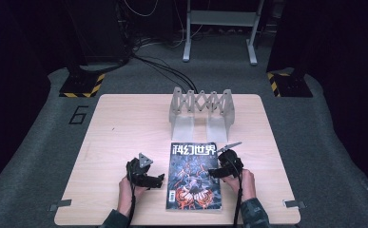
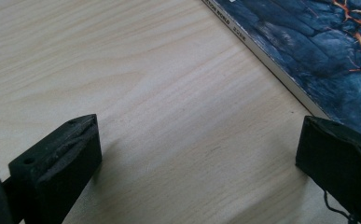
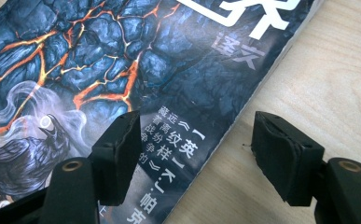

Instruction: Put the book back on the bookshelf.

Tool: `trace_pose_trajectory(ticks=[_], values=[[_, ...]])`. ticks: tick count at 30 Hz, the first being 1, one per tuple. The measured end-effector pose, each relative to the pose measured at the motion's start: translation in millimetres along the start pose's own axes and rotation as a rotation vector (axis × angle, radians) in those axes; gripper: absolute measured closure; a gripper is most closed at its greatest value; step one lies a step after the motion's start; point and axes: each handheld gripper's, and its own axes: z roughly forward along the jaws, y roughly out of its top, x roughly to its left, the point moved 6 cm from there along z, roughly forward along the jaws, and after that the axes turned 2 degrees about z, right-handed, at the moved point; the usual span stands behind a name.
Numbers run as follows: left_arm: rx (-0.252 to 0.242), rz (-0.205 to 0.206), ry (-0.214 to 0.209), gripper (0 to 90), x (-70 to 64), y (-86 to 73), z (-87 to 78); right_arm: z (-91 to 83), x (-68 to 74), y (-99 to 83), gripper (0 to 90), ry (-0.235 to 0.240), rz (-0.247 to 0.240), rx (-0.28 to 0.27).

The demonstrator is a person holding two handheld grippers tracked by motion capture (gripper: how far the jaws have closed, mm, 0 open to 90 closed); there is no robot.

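Observation:
A magazine (image 1: 193, 176) with a dark cover of cracked lava and white Chinese title lies flat near the table's front edge. My left gripper (image 1: 157, 179) rests low on the wood just left of the magazine's spine (image 2: 281, 70), open, with bare table between its jaws. My right gripper (image 1: 214, 172) is open at the magazine's right edge. One of its fingers (image 3: 117, 154) is over the cover (image 3: 122, 70) and the other over the wood, so the jaws straddle that edge without gripping it.
A grey metal folding rack (image 1: 202, 111) stands at the back middle of the wooden table (image 1: 124, 123). Beyond the table are floor cables, dark stand bases with yellow-black tape (image 1: 82, 85) and a grey frame (image 1: 219, 28).

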Motion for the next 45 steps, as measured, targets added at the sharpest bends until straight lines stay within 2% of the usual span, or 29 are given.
trace_pose_trajectory(ticks=[8, 13, 16, 18, 21, 22, 23, 24, 26, 27, 31, 32, 33, 37, 40, 43, 44, 45], values=[[-0.004, 0.015, -0.008, 0.2, -2.1, 1.3, 1.1, 1.9, 2.4, 3.2, 34.2, 0.012, -0.007, 0.007], [-0.005, 0.018, -0.015, 0.4, -3.6, 1.5, 1.2, 0.8, 1.4, 2.7, 36.7, 0.018, 0.021, 0.007], [-0.007, 0.023, -0.018, 0.4, -4.3, 1.9, 1.6, 0.5, -0.6, 2.7, 36.6, 0.045, 0.018, -0.007], [-0.012, 0.020, -0.017, 0.4, -6.2, 2.4, 2.3, -0.2, -3.4, 1.7, 36.9, 0.080, 0.036, -0.027], [-0.003, 0.044, -0.043, 0.4, -9.6, 3.2, 2.0, -1.5, -5.5, -0.5, 37.4, 0.119, 0.058, -0.052], [-0.015, 0.039, -0.037, 0.4, -11.1, 3.9, 3.2, -1.7, -5.7, -1.0, 37.4, 0.129, 0.066, -0.059], [-0.007, 0.048, -0.042, 0.4, -11.4, 3.9, 2.9, -2.2, -6.1, -1.6, 37.6, 0.137, 0.075, -0.059], [-0.010, 0.033, -0.050, 0.4, -13.4, 4.0, 3.6, -2.0, -6.6, -1.5, 37.6, 0.143, 0.077, -0.066], [-0.005, 0.048, -0.041, 0.3, -12.4, 4.7, 3.7, -2.2, -6.7, -1.7, 37.8, 0.148, 0.079, -0.070], [-0.012, 0.035, -0.044, 0.3, -13.6, 5.0, 4.6, -1.9, -7.6, -1.8, 38.0, 0.145, 0.067, -0.074], [-0.007, 0.039, -0.043, 0.4, -13.9, 5.7, 4.8, -1.7, -7.6, -1.8, 39.2, 0.135, 0.057, -0.076], [-0.004, 0.052, -0.044, 0.4, -14.4, 6.6, 5.1, -2.3, -5.9, -2.2, 41.5, 0.116, 0.071, -0.061], [-0.004, 0.052, -0.044, 0.7, -14.4, 6.6, 5.1, -1.1, -7.6, -0.9, 41.6, 0.106, 0.038, -0.071], [-0.002, 0.056, -0.053, 1.1, -15.0, 6.7, 4.7, -0.3, -5.3, 0.7, 41.5, 0.068, 0.030, -0.058], [-0.007, 0.054, -0.046, 1.1, -14.9, 6.8, 5.2, -0.8, -6.1, 0.5, 41.0, 0.094, 0.052, -0.062], [-0.007, 0.054, -0.046, 1.1, -14.8, 6.8, 5.2, -2.6, -8.1, -0.5, 41.6, 0.150, 0.106, -0.090], [-0.007, 0.054, -0.046, 1.1, -14.8, 6.8, 5.2, -2.6, -8.1, -0.5, 41.6, 0.150, 0.106, -0.090], [-0.007, 0.054, -0.047, 1.1, -14.8, 6.8, 5.2, -5.0, -10.6, -0.5, 42.2, 0.193, 0.129, -0.118]])
